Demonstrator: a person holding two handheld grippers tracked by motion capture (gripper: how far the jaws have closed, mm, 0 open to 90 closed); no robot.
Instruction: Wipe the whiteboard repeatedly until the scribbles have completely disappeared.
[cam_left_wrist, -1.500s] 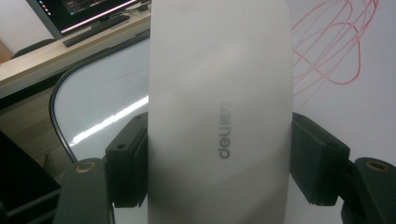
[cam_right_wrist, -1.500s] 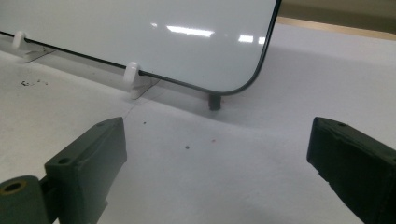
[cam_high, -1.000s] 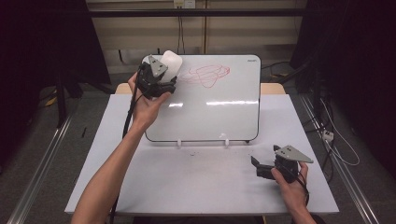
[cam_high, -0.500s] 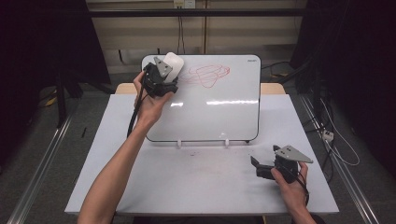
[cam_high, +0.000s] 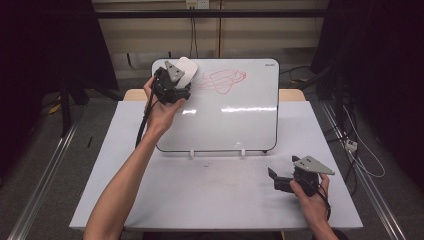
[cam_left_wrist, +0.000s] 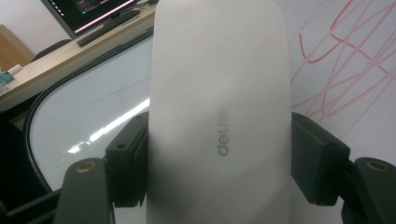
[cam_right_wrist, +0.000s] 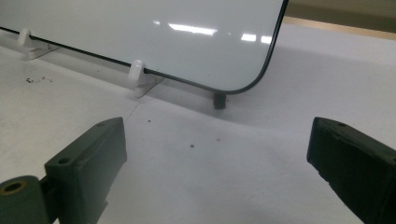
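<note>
The left gripper (cam_high: 176, 84) clamps the eraser (cam_left_wrist: 219, 112) at the board's (cam_high: 235, 125) top-left corner, red scribbles (cam_high: 220, 81) beside it apparently still unwiped, while the right gripper (cam_high: 280, 181) rests wide open on the worktop (cam_high: 200, 195).

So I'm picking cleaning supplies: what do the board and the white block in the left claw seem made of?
The whiteboard looks like glossy coated panel or glass: it mirrors ceiling lights, within a thin dark rim. The eraser looks like matte white plastic: smooth, dull, with a grey printed logo. Neither is certain.
</note>
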